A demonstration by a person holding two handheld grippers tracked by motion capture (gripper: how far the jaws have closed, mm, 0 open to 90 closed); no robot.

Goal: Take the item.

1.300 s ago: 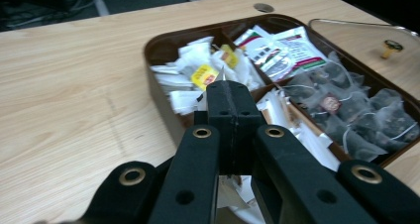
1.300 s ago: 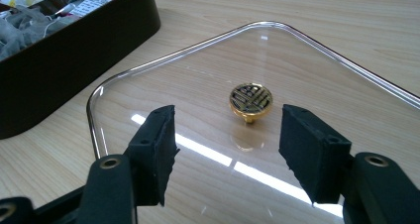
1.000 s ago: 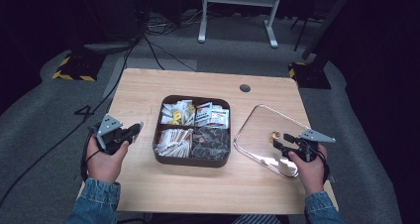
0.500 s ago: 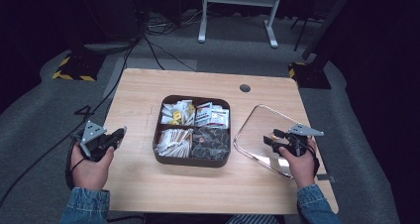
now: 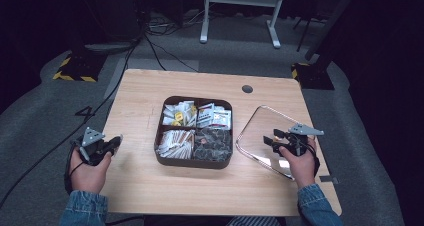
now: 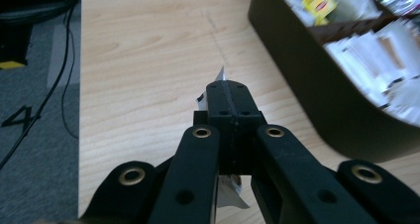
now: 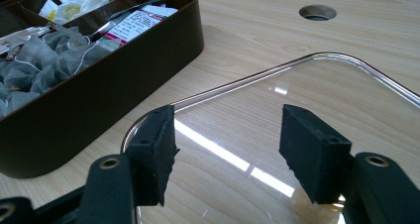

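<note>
My left gripper (image 5: pixel 116 140) (image 6: pixel 228 87) hovers at the table's left edge, shut on a small white paper packet (image 6: pixel 235 198) whose corner sticks out past the tips. A dark brown divided box (image 5: pixel 192 163) (image 6: pixel 322 100) (image 7: pixel 99 85) sits mid-table, packed with tea bags and sachets. To its right a clear plastic lid (image 5: pixel 260 131) (image 7: pixel 322 100) lies flat on the wood. My right gripper (image 5: pixel 270 138) (image 7: pixel 233 149) stands open just above the lid's near part, with nothing between its pads.
The wooden table (image 5: pixel 150 91) has a round cable hole (image 5: pixel 247 89) (image 7: pixel 317 12) at the back right. Cables run across the grey floor at the left (image 5: pixel 45 156). A white frame's legs (image 5: pixel 240 16) stand beyond the table.
The left hand has drawn away from the box, out to the table's left edge and lower, still gripping the packet. The right gripper has shifted slightly left over the lid.
</note>
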